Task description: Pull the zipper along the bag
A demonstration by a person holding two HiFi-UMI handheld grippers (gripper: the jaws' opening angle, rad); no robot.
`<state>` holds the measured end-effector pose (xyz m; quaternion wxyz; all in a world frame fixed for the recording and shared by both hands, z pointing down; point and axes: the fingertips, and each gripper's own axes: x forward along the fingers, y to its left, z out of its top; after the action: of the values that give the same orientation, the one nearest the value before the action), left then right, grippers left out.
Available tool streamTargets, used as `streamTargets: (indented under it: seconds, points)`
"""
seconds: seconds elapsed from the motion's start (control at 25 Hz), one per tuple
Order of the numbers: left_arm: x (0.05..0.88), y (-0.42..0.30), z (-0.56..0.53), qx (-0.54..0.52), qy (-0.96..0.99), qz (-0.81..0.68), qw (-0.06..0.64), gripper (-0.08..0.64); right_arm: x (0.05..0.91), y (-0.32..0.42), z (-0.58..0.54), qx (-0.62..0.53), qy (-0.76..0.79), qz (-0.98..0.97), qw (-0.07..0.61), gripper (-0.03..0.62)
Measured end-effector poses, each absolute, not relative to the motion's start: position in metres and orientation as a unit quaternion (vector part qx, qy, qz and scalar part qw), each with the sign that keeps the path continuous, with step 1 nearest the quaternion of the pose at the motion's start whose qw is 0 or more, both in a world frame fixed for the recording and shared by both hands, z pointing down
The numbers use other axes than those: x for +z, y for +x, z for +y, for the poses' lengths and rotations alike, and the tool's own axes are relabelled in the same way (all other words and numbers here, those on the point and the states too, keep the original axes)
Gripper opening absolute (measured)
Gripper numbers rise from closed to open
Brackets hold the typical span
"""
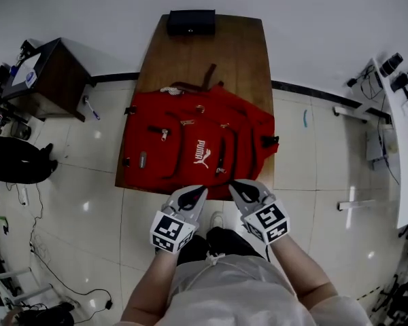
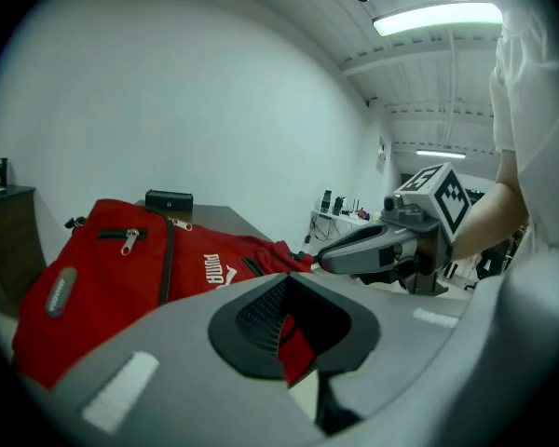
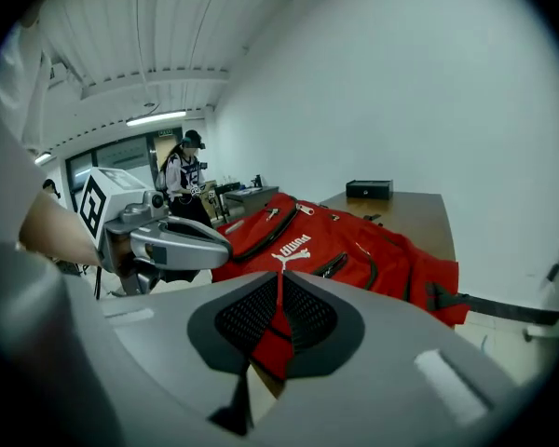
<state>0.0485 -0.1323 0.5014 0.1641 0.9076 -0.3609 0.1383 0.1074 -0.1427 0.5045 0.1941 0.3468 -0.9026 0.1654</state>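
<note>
- The red backpack (image 1: 197,148) lies flat on the wooden desk (image 1: 239,46), with a black box (image 1: 190,22) at the desk's far end.
- A silver zipper pull (image 1: 164,134) shows on a front pocket.
- The left claw (image 1: 202,191) is clenched, its tip at the backpack's near edge.
- The right claw (image 1: 233,183) is clenched too, just beside the left claw.

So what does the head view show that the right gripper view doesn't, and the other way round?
Head view only: the marker cube on the right tool, and the floor cables. Right gripper view only: a person standing in the background, and the ceiling light. Both: the red backpack, the black box at the table's far end, and the left tool.
</note>
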Motion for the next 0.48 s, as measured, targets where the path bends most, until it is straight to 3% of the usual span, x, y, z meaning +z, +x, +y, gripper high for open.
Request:
streamTargets:
  seconds: [0.12,0.28,0.48]
  points:
    - [0.522,0.054,-0.158,0.161,0.901,-0.364,0.174,0.009,0.529,0.101,-0.166,0.171,0.324,-0.902,0.226,0.023]
    - [0.54,0.055,-0.184,0.179,0.89,-0.375,0.19,0.008,0.561,0.092,-0.184,0.183,0.296,-0.9,0.264,0.109]
    - [0.556,0.064,-0.19,0.212,0.885,-0.353,0.218,0.008,0.582,0.093,-0.198,0.2,0.277,-0.895,0.286,0.132]
